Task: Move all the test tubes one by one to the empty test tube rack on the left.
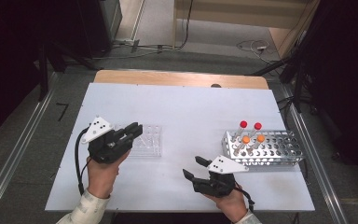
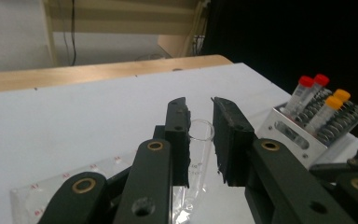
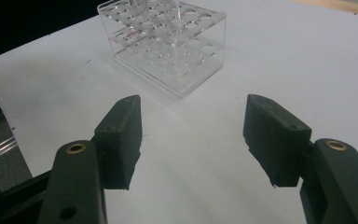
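Note:
My left gripper (image 1: 133,131) hovers over a clear plastic rack (image 1: 150,140) on the left of the white board. In the left gripper view its jaws (image 2: 198,103) are shut on a clear, uncapped tube (image 2: 199,147), held upright with the rim showing between the pads. The clear rack (image 2: 42,196) lies below it. My right gripper (image 1: 192,166) is near the front edge, pointing left toward the clear rack (image 3: 168,42). Its jaws (image 3: 193,135) stand open with nothing between them.
A metal rack (image 1: 279,154) stands at the right, holding two red-capped tubes (image 1: 243,125) and two orange-capped tubes (image 1: 260,138); the metal rack (image 2: 289,133) also appears in the left gripper view. A wooden table edge (image 1: 182,78) runs behind the white board (image 1: 191,107).

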Demonstrator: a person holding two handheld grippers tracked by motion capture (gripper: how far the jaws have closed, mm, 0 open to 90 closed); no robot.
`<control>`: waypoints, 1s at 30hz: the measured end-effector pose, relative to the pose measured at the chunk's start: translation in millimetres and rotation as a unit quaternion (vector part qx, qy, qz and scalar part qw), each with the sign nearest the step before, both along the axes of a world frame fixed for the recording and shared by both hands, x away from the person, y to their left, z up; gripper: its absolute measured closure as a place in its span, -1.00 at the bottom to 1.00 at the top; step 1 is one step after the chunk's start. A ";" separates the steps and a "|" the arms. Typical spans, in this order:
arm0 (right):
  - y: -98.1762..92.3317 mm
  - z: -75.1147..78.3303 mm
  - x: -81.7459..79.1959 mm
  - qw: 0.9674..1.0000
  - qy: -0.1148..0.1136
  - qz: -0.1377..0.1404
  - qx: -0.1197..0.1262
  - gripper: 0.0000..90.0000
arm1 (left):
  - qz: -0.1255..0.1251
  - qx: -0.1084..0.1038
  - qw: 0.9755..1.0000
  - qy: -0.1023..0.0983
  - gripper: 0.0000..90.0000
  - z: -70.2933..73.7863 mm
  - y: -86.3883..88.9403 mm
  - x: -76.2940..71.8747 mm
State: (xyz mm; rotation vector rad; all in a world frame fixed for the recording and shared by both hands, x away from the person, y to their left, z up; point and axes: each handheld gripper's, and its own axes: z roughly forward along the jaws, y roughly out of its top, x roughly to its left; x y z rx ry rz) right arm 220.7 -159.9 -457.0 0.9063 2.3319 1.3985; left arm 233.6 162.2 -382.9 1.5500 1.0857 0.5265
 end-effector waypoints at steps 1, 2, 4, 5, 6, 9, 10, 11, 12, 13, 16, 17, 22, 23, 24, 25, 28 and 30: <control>-0.1 0.0 0.2 1.000 0.001 -0.001 0.000 -0.21 | 0.005 0.004 1.000 -0.004 0.71 1.6 0.2 1.5; -0.1 0.0 0.2 1.000 0.000 -0.001 0.000 -0.21 | 0.009 0.008 1.000 -0.008 0.71 2.7 0.3 3.1; -0.1 0.1 -0.2 1.000 -0.001 0.000 0.000 -0.21 | 0.010 0.007 1.000 -0.008 0.71 3.4 0.1 6.5; -0.3 0.2 -0.3 1.000 -0.002 0.000 -0.001 -0.21 | 0.012 0.010 1.000 -0.008 0.71 3.2 -0.9 7.8; -0.6 0.3 -0.3 1.000 -0.003 -0.001 0.000 -0.21 | 0.014 0.014 1.000 -0.008 0.71 2.8 -2.0 8.9; -1.7 0.6 0.1 1.000 -0.001 -0.005 0.001 -0.21 | 0.016 0.027 0.999 -0.007 0.71 0.0 -5.0 11.3; -2.0 0.6 0.4 1.000 -0.002 -0.005 0.001 -0.21 | 0.017 0.029 0.999 -0.006 0.71 -1.1 -5.8 12.0; -2.2 0.6 0.3 1.000 -0.001 -0.006 0.002 -0.21 | 0.017 0.029 0.999 -0.004 0.71 -2.2 -6.4 12.5; -2.3 0.5 0.3 1.000 -0.002 -0.006 0.002 -0.21 | 0.017 0.032 0.999 -0.002 0.71 -3.5 -7.2 12.9; -2.2 0.4 0.2 1.000 -0.002 -0.006 0.001 -0.21 | 0.018 0.038 0.999 -0.001 0.71 -4.9 -8.3 13.1; -2.1 -0.2 0.3 1.000 -0.002 -0.006 -0.002 -0.21 | 0.014 0.048 0.999 0.003 0.71 -9.1 -12.2 14.1; -2.0 -0.2 0.2 1.000 -0.001 -0.007 -0.002 -0.21 | 0.016 0.057 0.998 0.002 0.71 -10.5 -14.3 14.2; -2.0 -0.3 0.0 1.000 -0.003 -0.006 -0.004 -0.21 | 0.015 0.087 0.996 0.002 0.71 -17.2 -23.5 14.4; -2.0 -0.4 0.0 1.000 -0.003 -0.007 -0.004 -0.21 | 0.015 0.093 0.996 0.004 0.71 -19.5 -24.8 14.7; -2.0 -0.4 -0.2 1.000 -0.004 -0.007 -0.004 -0.21 | 0.014 0.094 0.995 0.006 0.71 -21.4 -25.6 15.0; -2.0 -0.4 -0.4 1.000 -0.004 -0.007 -0.004 -0.21 | 0.015 0.097 0.995 0.008 0.71 -23.8 -26.6 15.3; -2.0 -0.4 -0.5 1.000 -0.006 -0.006 -0.005 -0.21 | 0.015 0.101 0.995 0.014 0.71 -30.3 -27.9 16.0; -2.0 -0.5 -0.6 1.000 -0.006 -0.006 -0.005 -0.21 | 0.015 0.103 0.994 0.017 0.71 -32.9 -28.7 15.9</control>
